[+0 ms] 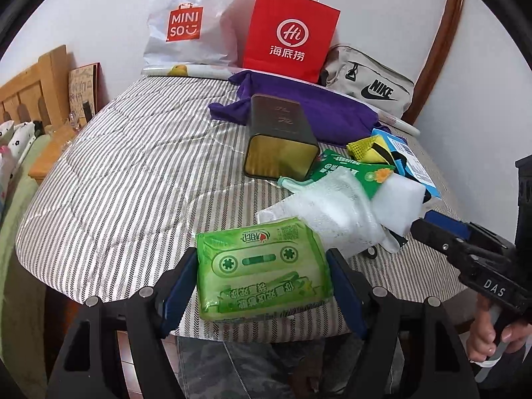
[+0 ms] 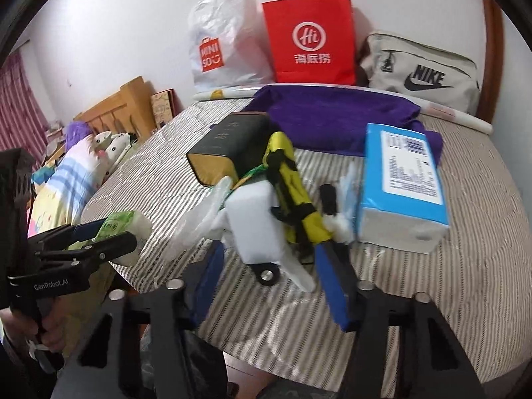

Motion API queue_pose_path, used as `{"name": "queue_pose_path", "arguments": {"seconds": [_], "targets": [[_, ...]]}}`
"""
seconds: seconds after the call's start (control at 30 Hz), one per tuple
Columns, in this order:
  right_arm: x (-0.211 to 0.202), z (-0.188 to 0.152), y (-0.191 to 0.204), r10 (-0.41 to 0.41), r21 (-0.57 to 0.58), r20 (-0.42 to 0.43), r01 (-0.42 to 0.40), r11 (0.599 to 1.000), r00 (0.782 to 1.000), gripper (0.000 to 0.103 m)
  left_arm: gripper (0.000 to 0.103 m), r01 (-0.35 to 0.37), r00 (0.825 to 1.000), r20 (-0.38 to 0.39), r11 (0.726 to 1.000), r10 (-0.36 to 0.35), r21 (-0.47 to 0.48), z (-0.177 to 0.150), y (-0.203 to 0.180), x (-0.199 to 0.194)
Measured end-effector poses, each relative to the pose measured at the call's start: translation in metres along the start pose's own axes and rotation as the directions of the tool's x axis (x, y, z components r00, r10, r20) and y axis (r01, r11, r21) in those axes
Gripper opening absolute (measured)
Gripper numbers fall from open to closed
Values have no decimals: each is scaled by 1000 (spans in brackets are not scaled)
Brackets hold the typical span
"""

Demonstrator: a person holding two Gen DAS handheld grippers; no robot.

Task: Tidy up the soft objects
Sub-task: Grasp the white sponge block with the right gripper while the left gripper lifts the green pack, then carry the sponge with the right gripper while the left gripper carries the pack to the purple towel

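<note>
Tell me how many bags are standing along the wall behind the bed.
3: a white Miniso plastic bag on the left, a red paper bag with handles in the middle, and a beige Nike bag on the right. Others could be hidden behind them.

in the left wrist view the tissue pack (image 1: 262,269) sits low in the centre. the tin (image 1: 281,143) lies above it, and the sponge (image 1: 400,202) is at its right. the cloth (image 1: 332,113) lies behind the tin, with the paper bag (image 1: 292,33) at the top.
</note>
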State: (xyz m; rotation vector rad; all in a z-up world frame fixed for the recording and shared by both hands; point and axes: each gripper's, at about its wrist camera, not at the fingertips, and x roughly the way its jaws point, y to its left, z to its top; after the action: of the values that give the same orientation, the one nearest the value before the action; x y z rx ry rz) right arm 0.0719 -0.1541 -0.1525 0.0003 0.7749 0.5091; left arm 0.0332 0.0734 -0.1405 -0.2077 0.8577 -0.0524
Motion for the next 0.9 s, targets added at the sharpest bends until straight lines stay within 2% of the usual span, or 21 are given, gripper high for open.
{"name": "queue_pose_path", "arguments": {"seconds": [0.17,0.23,0.27,0.37,0.53,0.9], "targets": [[14,5,6,-19,-9,-14,19,1000,1000,50,74,32,999,-8,999,-32,-13,3,6,6],[19,8,8,-23,-21,-9,23,1000,1000,34,74,47,999,-10,999,-47,-15,5,5,11],[23,9,10,-23,-34,-17,22,999,1000,31,74,48,999,-12,999,-48,-14,6,3,13],[19,14,12,-43,-54,17,44,998,999,30,74,71,997,-23,997,-72,-9,9,-5,26],[-1,23,4,0,-31,69,2,1000,998,29,74,92,995,-46,996,-92,-10,15,-15,44],[-43,26,-19,7,5,157,-8,1000,988,29,74,68,996,-56,998,-68,-3,26,-21,66]]}}
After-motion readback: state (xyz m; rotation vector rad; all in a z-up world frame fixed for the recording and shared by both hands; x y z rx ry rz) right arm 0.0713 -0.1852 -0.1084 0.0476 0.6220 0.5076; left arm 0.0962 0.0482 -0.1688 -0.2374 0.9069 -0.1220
